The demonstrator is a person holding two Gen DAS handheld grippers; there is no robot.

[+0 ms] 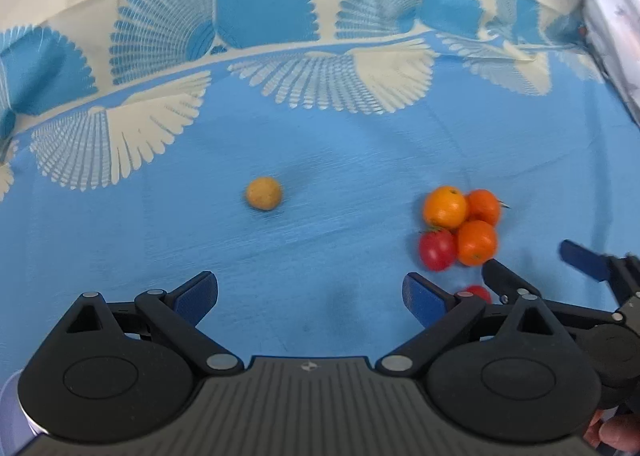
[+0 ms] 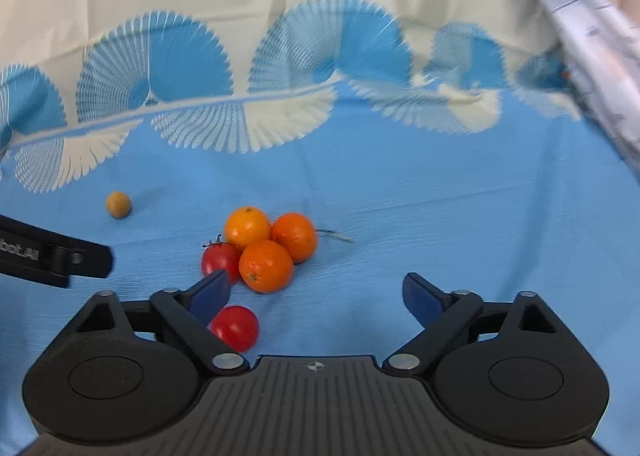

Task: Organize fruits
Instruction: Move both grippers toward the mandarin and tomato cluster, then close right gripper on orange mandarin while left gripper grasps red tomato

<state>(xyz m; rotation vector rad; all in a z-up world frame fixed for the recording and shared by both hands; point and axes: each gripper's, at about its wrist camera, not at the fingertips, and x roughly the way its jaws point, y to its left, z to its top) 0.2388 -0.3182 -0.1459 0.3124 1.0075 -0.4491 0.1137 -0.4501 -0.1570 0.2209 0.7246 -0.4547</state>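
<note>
Both tongs stand wide and hold nothing — the left tongs (image 1: pixel 310 298) over bare blue cloth (image 1: pixel 320 160), the right tongs (image 2: pixel 316 296) near the fruit. Three oranges (image 2: pixel 266 266) and a tomato (image 2: pixel 218 260) cluster together; another tomato (image 2: pixel 236 328) lies beside the right tongs' left finger — a small brown fruit (image 1: pixel 264 193) sits apart.

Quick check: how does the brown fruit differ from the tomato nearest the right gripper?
The brown fruit is dull tan; the near tomato is glossy red. The brown fruit lies alone, far left of the pile; the tomato sits just in front of the oranges, beside the right gripper's left finger. The brown fruit looks smaller, though farther off. Both are round, resting on the blue cloth.
</note>
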